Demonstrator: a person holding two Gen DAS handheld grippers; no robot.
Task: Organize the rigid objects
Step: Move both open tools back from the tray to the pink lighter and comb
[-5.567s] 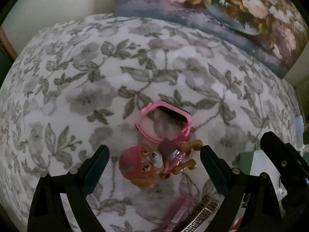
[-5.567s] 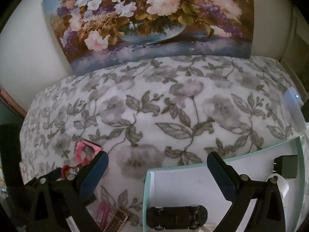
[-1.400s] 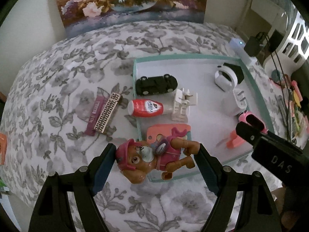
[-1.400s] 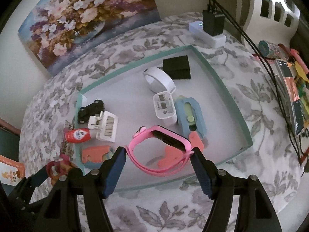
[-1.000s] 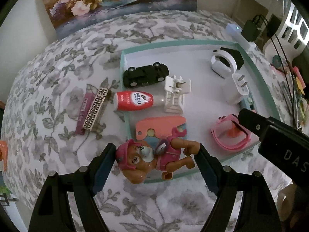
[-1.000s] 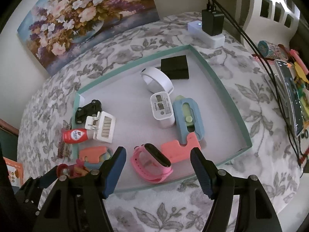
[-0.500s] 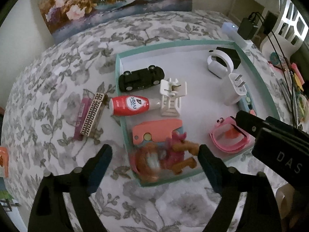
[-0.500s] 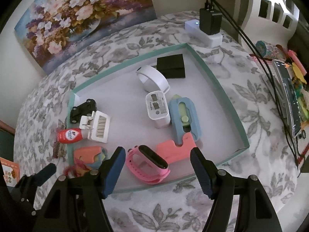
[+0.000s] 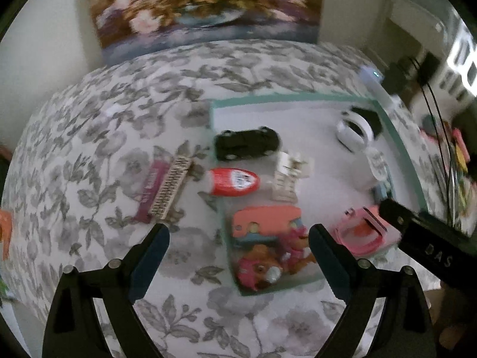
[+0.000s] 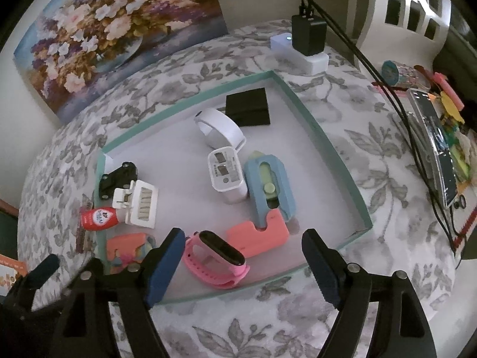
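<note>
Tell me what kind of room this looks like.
Probably a bedroom or other home room: a soft floral bedspread covers the surface, a flower painting leans on the wall, and a teal tray holds toys and gadgets.

Pup toy (image 9: 262, 267) & pink watch (image 10: 215, 259) dropped in tray (image 10: 337, 155); both tongs empty.

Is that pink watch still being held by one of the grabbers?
No, the pink watch lies in the teal tray, and the right gripper is open around nothing.
</note>
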